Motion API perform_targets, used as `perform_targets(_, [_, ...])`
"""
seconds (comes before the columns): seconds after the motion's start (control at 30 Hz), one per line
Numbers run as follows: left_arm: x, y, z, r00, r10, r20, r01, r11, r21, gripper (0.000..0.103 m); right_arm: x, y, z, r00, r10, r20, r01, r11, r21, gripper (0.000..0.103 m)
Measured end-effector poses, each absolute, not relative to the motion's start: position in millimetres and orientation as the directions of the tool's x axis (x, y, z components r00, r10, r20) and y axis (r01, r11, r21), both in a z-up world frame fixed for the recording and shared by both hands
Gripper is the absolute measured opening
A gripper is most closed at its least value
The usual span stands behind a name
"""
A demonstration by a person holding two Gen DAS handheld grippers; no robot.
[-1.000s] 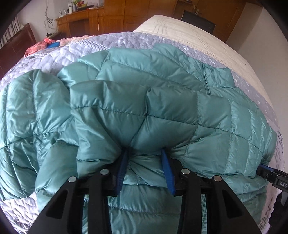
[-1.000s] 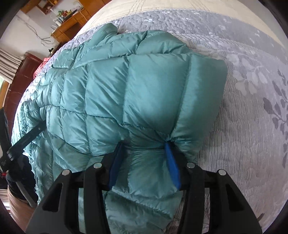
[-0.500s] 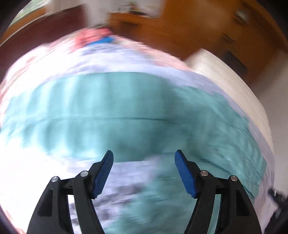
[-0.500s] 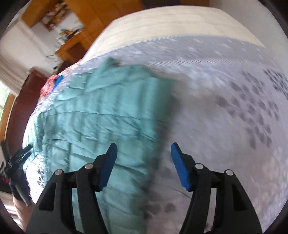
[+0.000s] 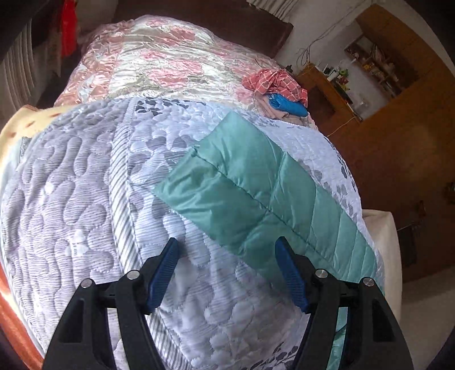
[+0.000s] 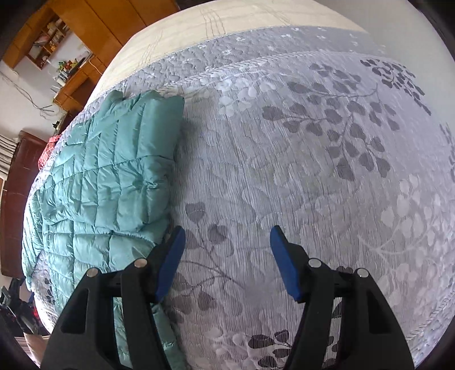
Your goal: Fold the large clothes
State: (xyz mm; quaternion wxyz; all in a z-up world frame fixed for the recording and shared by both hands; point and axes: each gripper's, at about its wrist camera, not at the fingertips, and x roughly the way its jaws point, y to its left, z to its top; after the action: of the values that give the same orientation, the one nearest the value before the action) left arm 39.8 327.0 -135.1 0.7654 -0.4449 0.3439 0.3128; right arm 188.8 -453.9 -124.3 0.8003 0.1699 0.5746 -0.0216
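A teal quilted puffer jacket (image 5: 256, 190) lies folded flat on the grey patterned bedspread (image 5: 71, 199). In the right wrist view the jacket (image 6: 113, 176) lies to the left of the fingers. My left gripper (image 5: 227, 264) is open and empty, hovering over the bedspread just short of the jacket's near edge. My right gripper (image 6: 227, 256) is open and empty above bare bedspread (image 6: 312, 170), to the right of the jacket.
A pink floral quilt (image 5: 159, 65) and a red checked cloth (image 5: 278, 82) over a blue item (image 5: 287, 105) lie near the headboard. Wooden cabinets (image 5: 398, 113) stand beyond the bed. A cream sheet (image 6: 227, 22) covers the bed's far end.
Both grippers let go of the jacket and opened. Both pulled back and swung outward, the left toward the headboard side, the right over bare bedspread. The jacket now lies folded.
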Motion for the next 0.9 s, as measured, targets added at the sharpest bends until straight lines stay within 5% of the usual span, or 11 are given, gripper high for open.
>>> perform_targets(0.1, [47, 345, -140, 0.587, 0.185, -0.788, -0.782, 0.385, -0.491, 0.069, 189, -453, -129, 0.329, 0.159, -0.931, 0.234, 0.941, 0.244, 0.062])
perform_targets(0.17, [47, 354, -141, 0.585, 0.197, -0.787, -0.787, 0.373, -0.492, 0.059, 189, -452, -132, 0.321, 0.155, -0.934, 0.234, 0.943, 0.237, 0.062])
perform_targets(0.33, [53, 363, -143, 0.588, 0.206, -0.782, -0.789, 0.361, -0.497, 0.015, 187, -454, -140, 0.299, 0.151, -0.942, 0.241, 0.943, 0.228, 0.06])
perform_targets(0.43, [55, 359, -134, 0.607, 0.21, -0.766, -0.772, 0.384, -0.506, 0.004, 186, -456, -146, 0.29, 0.154, -0.945, 0.245, 0.942, 0.228, 0.054])
perform_targets(0.73, [81, 287, -43, 0.749, 0.239, -0.619, -0.613, 0.605, -0.509, 0.002, 182, -455, -136, 0.321, 0.161, -0.933, 0.227, 0.944, 0.24, 0.052])
perform_targets(0.9, [118, 220, -7, 0.811, 0.137, -0.569, -0.454, 0.761, -0.464, 0.002, 177, -453, -129, 0.338, 0.18, -0.924, 0.225, 0.938, 0.264, 0.052])
